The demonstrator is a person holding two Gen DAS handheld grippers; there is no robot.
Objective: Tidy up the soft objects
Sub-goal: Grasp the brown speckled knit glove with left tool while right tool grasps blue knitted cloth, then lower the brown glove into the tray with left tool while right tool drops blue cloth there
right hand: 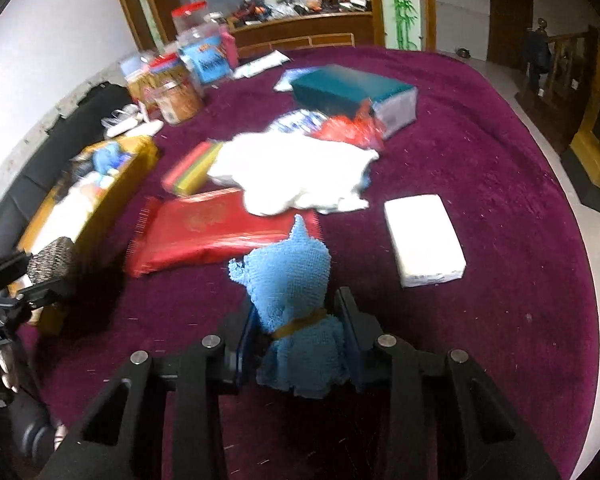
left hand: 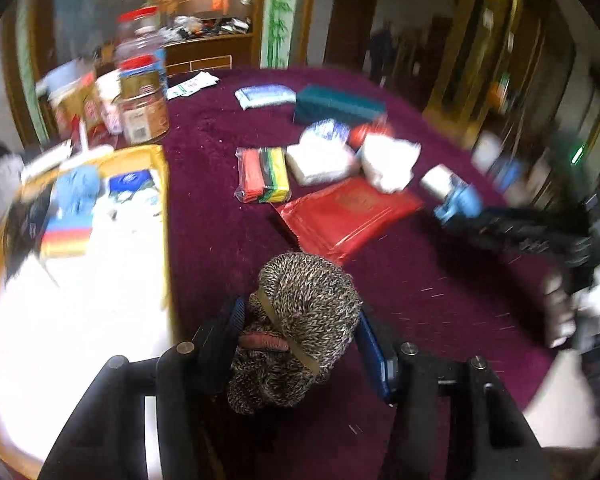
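Observation:
My left gripper [left hand: 300, 344] is shut on a rolled brown-and-white knitted bundle [left hand: 300, 312] bound with a rubber band, held above the maroon cloth beside the yellow box [left hand: 165, 216]. It also shows at the left edge of the right wrist view [right hand: 52, 260]. My right gripper [right hand: 296, 332] is shut on a rolled blue cloth [right hand: 292, 292] with a yellow band, above the maroon cloth. That gripper and blue cloth show blurred in the left wrist view [left hand: 460, 204]. The yellow box [right hand: 100, 204] holds soft items, among them a blue cloth [left hand: 78, 188].
On the maroon table cover [right hand: 500, 184] lie a red flat packet [right hand: 216, 232], a white cloth pile [right hand: 292, 172], a white tissue pack [right hand: 424, 240], a teal box [right hand: 352, 88], a coloured cloth pack [left hand: 264, 176] and jars [left hand: 144, 96] at the back left.

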